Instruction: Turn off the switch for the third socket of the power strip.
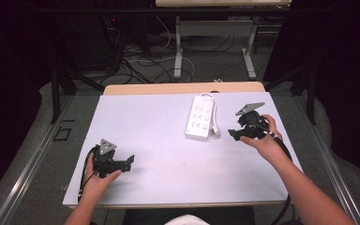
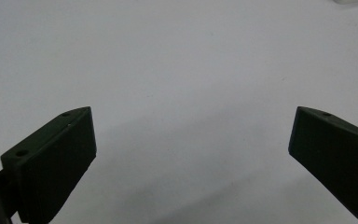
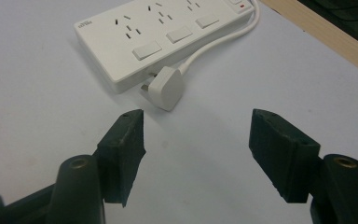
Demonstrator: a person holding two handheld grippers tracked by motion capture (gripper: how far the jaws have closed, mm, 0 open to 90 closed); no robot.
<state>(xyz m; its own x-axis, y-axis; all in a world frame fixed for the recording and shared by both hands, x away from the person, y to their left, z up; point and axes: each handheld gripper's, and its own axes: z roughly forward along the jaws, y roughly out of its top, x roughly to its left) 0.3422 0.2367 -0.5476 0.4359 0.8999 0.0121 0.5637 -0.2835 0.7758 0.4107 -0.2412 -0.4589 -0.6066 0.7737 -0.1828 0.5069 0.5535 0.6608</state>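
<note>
A white power strip (image 1: 200, 116) lies on the pale table sheet (image 1: 159, 136), right of centre; in the right gripper view the power strip (image 3: 158, 37) has several sockets and switches. Its white cord loops back to a white plug (image 3: 165, 87) lying beside the strip's near end. My right gripper (image 1: 233, 135) hovers just right of the plug, and in its own view my right gripper (image 3: 196, 140) stands open and empty, pointing at the plug. At the table's front left my left gripper (image 1: 130, 161) rests; its own view shows my left gripper (image 2: 191, 140) wide open over bare sheet.
The wooden table edge (image 1: 183, 88) runs along the back, and in the right gripper view the wooden edge (image 3: 321, 32) passes just behind the strip. Beyond it stand desk legs (image 1: 178, 51) and loose floor cables (image 1: 140, 65). Bare sheet lies between the two grippers.
</note>
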